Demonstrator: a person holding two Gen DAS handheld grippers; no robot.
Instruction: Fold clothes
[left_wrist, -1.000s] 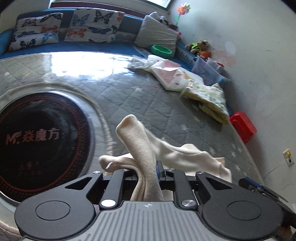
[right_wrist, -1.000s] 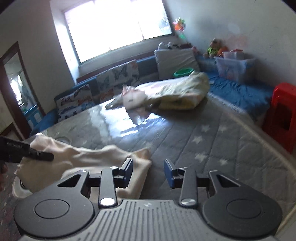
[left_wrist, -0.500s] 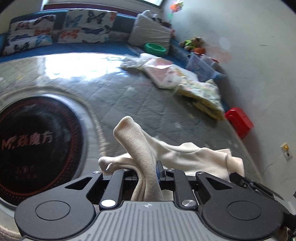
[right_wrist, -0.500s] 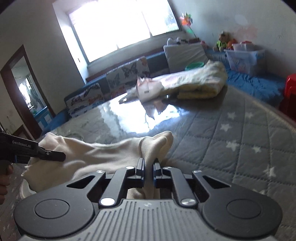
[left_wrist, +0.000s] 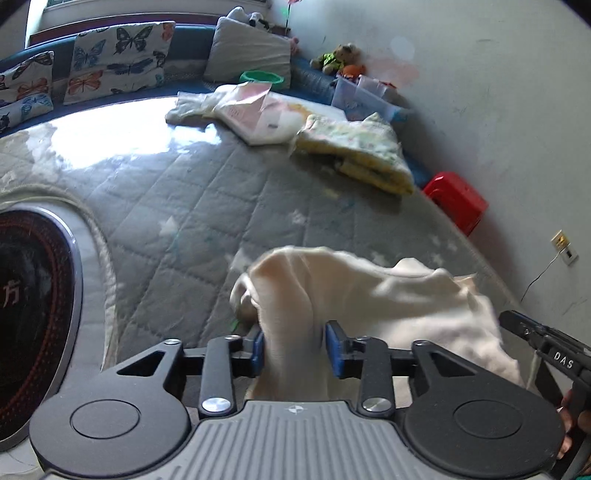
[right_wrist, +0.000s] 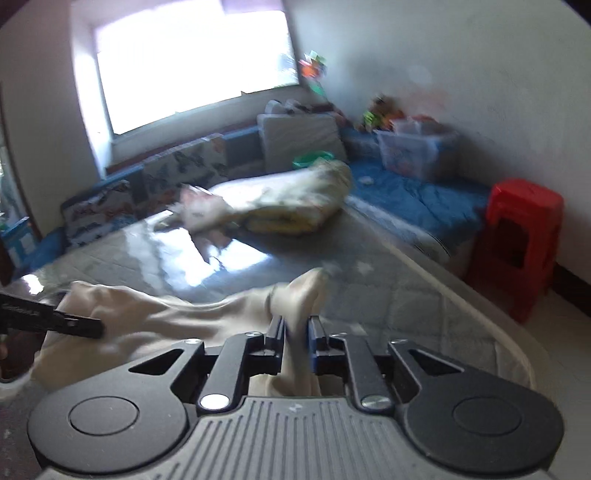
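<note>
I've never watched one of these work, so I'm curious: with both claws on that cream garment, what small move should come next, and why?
Probably lift both ends together and draw them apart, so the cloth hangs flat. The left gripper and the right gripper each pinch a bunched edge of the cream garment, which sags crumpled between them over the grey quilted mattress. It seems too wrinkled to fold neatly yet.

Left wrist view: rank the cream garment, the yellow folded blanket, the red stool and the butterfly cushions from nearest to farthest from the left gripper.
1. Cream garment, pinched in the left gripper.
2. Red stool, far right, by the wall.
3. Yellow folded blanket, ahead right on the mattress; close to the stool, hard to separate.
4. Butterfly cushions, at the back left.
</note>
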